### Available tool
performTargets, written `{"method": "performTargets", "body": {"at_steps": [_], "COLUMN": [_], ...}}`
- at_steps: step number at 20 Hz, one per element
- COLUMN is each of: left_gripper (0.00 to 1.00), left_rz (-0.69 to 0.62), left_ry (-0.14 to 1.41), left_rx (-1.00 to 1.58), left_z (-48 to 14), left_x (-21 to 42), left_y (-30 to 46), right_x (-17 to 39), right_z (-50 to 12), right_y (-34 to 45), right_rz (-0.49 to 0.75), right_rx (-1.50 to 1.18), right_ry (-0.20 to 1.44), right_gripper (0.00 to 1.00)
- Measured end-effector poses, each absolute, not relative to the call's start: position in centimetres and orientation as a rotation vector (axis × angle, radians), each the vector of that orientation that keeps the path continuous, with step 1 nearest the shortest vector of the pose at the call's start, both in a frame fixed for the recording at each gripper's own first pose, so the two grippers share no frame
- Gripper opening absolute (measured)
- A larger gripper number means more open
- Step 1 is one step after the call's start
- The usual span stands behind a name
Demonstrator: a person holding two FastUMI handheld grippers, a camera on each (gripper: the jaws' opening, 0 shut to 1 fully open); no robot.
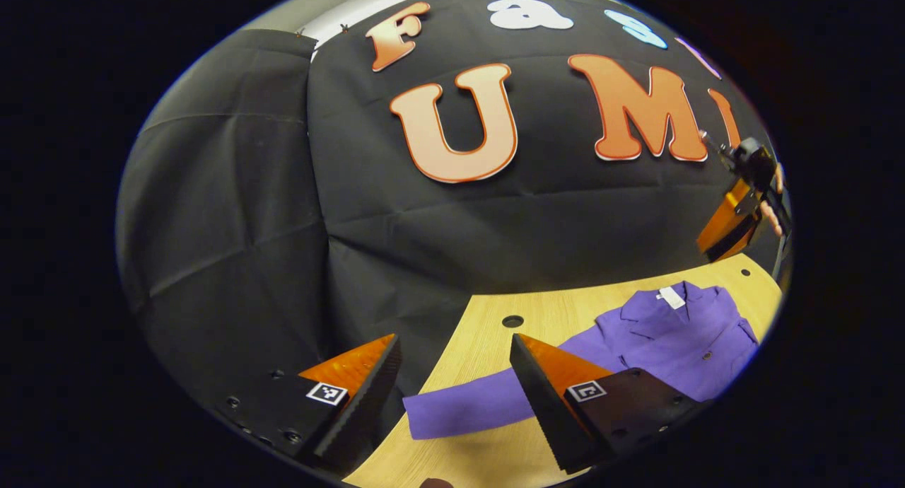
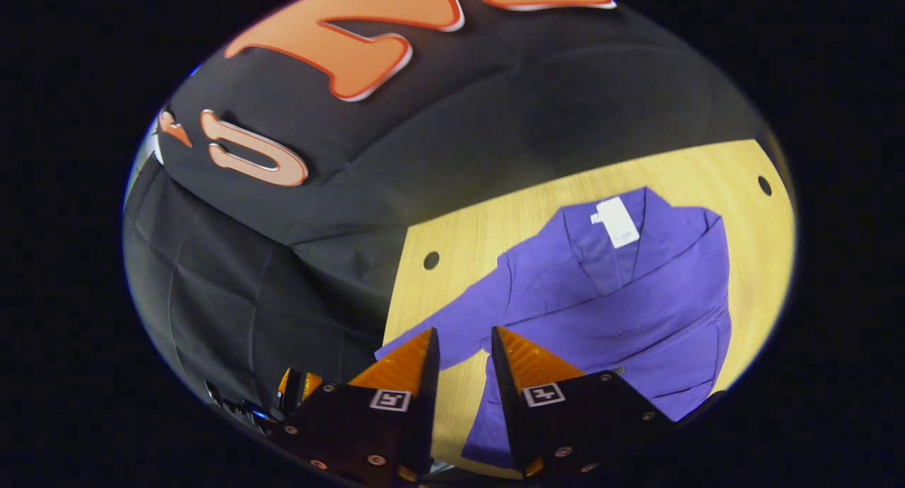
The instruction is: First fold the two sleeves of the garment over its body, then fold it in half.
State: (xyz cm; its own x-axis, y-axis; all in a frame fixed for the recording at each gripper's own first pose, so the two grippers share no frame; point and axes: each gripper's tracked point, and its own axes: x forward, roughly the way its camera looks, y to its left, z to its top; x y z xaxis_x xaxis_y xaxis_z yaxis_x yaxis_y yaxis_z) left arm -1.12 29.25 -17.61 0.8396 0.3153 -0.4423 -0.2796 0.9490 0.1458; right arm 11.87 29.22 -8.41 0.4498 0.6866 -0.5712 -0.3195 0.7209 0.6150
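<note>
Your purple collared cloth shirt lies flat on the pale wooden table, one sleeve stretched sideways. It looks light, limp and slack, so pinch that cuff. Your left gripper gapes wide, empty; your right gripper is narrowly parted, holding nothing.

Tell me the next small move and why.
Probably lower the left gripper onto the sleeve end: its jaws are open and hang over that sleeve, which lies stretched out flat on the table, not yet folded over the shirt body.
</note>
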Motion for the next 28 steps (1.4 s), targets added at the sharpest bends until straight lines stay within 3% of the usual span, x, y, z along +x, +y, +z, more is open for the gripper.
{"method": "performTargets", "body": {"at_steps": [1, 2, 3, 4, 6, 10, 17, 21, 22, 23, 28], "left_gripper": [0.97, 0.97, 0.97, 0.97, 0.97, 0.98, 0.98, 0.98, 0.98, 0.98, 0.98], "left_rz": [0.306, 0.296, 0.285, 0.274, 0.252, 0.235, 0.214, 0.163, 0.155, 0.162, 0.196], "left_ry": [0.519, 0.557, 0.597, 0.646, 0.739, 0.948, 1.273, 1.381, 1.42, 1.457, 1.531], "left_rx": [0.055, 0.033, 0.009, -0.016, -0.076, -0.171, -0.318, -0.375, -0.394, -0.407, -0.394], "left_z": [-18.4, -19.4, -20.2, -21.3, -23.6, -28.3, -36.0, -39.1, -40.1, -41.0, -44.3], "left_x": [-0.5, 0.0, 0.5, 0.8, 1.2, -0.3, -2.1, -1.8, -2.0, -2.4, -2.1], "left_y": [29.4, 29.6, 29.9, 30.1, 30.2, 31.1, 32.1, 31.8, 31.8, 32.0, 32.3], "right_x": [11.8, 11.7, 11.7, 11.6, 11.4, 10.6, 7.1, 4.5, 3.8, 3.1, 1.3], "right_z": [-7.4, -6.5, -5.8, -5.0, -3.4, -1.0, 1.4, 2.2, 2.2, 2.1, 0.8], "right_y": [28.3, 27.3, 26.0, 24.8, 22.1, 16.2, 9.4, 8.2, 8.0, 7.7, 6.4], "right_rz": [0.643, 0.629, 0.61, 0.586, 0.535, 0.427, 0.304, 0.289, 0.29, 0.29, 0.265], "right_rx": [0.449, 0.436, 0.424, 0.412, 0.398, 0.362, 0.25, 0.209, 0.194, 0.179, 0.146], "right_ry": [0.858, 0.815, 0.771, 0.736, 0.669, 0.542, 0.397, 0.328, 0.317, 0.308, 0.313], "right_gripper": [0.48, 0.73, 0.68, 0.76, 0.84, 0.92, 0.95, 0.95, 1.0, 0.95, 0.95]}}
